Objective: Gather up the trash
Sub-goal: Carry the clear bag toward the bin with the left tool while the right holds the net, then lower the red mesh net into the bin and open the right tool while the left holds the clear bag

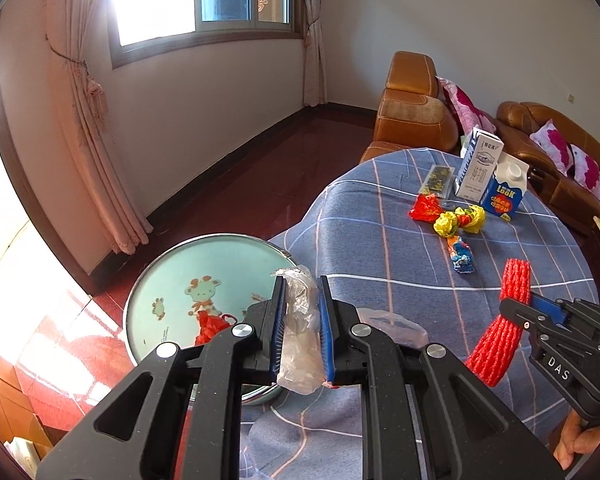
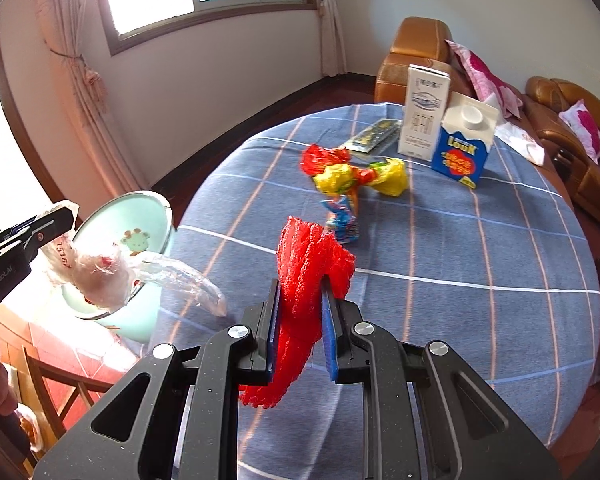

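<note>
My left gripper (image 1: 300, 284) is shut on a crumpled clear plastic bag (image 1: 300, 332), held over the table's left edge beside a pale green basin (image 1: 172, 264) with a giraffe print. Some red trash (image 1: 210, 326) lies in the basin. In the right wrist view the same bag (image 2: 100, 272) hangs from the left gripper (image 2: 56, 220) over the basin (image 2: 140, 216). My right gripper (image 2: 300, 292) is shut on a red foam net (image 2: 308, 264), which shows again in the left wrist view (image 1: 508, 320). Red and yellow wrappers (image 2: 356, 172) and a blue wrapper (image 2: 342, 220) lie on the checked cloth.
A round table with a blue checked cloth (image 2: 460, 264) carries a white carton (image 2: 424, 112), a blue milk carton (image 2: 464, 144) and a flat packet (image 2: 376, 136). Brown leather sofas (image 1: 416, 108) with pink cushions stand behind. A wooden chair (image 2: 60, 380) is at lower left.
</note>
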Motion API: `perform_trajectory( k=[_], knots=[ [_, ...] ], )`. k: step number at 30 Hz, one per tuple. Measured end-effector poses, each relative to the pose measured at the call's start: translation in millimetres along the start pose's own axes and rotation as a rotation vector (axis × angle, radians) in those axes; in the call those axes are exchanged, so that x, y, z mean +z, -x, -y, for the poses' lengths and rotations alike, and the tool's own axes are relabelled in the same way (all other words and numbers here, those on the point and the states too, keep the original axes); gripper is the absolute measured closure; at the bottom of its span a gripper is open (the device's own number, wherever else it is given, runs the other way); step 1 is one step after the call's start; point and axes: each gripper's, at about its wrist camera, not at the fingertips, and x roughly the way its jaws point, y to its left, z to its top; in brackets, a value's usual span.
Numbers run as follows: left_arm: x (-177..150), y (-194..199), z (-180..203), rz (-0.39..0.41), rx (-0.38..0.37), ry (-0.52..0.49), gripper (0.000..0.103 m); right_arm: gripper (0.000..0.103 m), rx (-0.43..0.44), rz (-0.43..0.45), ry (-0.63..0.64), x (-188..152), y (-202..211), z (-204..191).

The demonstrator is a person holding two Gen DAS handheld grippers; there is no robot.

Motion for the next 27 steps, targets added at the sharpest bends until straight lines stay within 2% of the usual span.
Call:
perform_trajectory(
  k=[27],
  knots=[
    [-8.8, 7.9, -93.9, 0.004, 0.162, 0.135, 0.088, 0.084, 0.143, -0.01, 0.156, 12.1, -17.5, -101.0]
  ],
)
